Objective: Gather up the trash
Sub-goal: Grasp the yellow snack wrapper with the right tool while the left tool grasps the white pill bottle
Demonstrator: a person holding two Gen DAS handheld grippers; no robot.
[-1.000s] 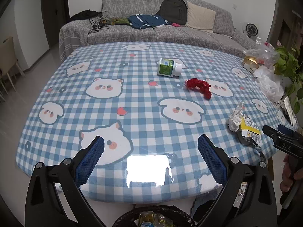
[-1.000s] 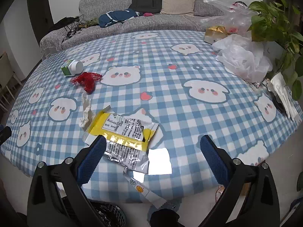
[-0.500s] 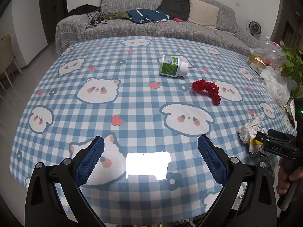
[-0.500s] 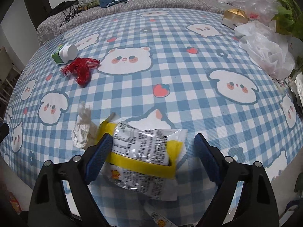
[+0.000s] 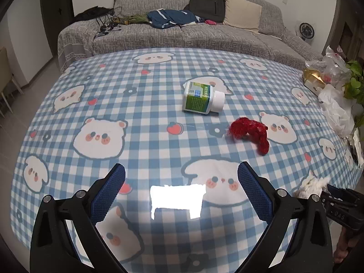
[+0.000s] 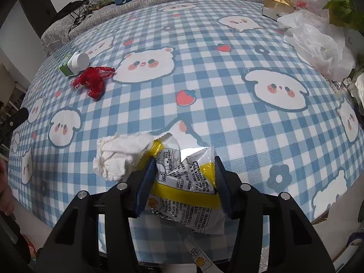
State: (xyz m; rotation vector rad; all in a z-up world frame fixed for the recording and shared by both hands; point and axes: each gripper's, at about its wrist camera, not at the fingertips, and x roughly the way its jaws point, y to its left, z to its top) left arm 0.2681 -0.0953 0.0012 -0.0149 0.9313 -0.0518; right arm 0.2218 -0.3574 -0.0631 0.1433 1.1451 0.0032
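My right gripper is down at the table's near edge, its jaws closing. Both blue pads press a yellow and white snack wrapper, which bunches up between them. A crumpled white tissue lies against the wrapper's left side. Farther left lie a red mesh net and a white bottle with a green label, on its side. My left gripper hangs open over the checked tablecloth, holding nothing. Ahead of it are the bottle and the net.
White plastic bags, a gold box and a green plant crowd the table's right side. A grey sofa with a backpack and clothes stands behind the table. A thin wrapper strip hangs at the near edge.
My right gripper sank onto the snack wrapper and its jaws narrowed until the wrapper crumpled between them. My left gripper moved forward over the table; the bin below it left view.
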